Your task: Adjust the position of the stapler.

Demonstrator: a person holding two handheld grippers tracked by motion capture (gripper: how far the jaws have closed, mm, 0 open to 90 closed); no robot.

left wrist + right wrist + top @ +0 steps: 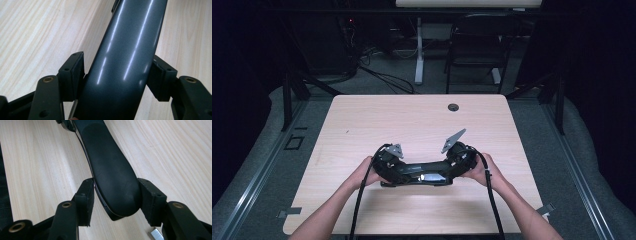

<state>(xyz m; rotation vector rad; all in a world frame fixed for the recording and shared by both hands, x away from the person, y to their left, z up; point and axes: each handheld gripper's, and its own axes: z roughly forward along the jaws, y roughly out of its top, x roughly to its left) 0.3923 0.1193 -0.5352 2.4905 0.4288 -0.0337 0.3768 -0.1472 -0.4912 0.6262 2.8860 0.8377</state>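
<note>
A long dark object (pixel 419 176), shaped like a stapler, lies across the near middle of the wooden table (pixel 412 120). My left gripper (pixel 398 174) is shut on its left end, and my right gripper (pixel 446 172) is shut on its right end. In the left gripper view the glossy dark grey body (pixel 125 57) sits between the pads (pixel 72 75) of the left gripper (pixel 116 77). In the right gripper view the right gripper (pixel 115 201) clamps a matte black rounded end (pixel 110 170), with both pads (pixel 86 200) against its sides.
A round cable hole (pixel 453 107) sits at the far middle of the table. Beyond the table stand a dark chair (pixel 477 45) and a white desk leg (pixel 418 50). A small metal piece (pixel 156 233) shows by the right jaw.
</note>
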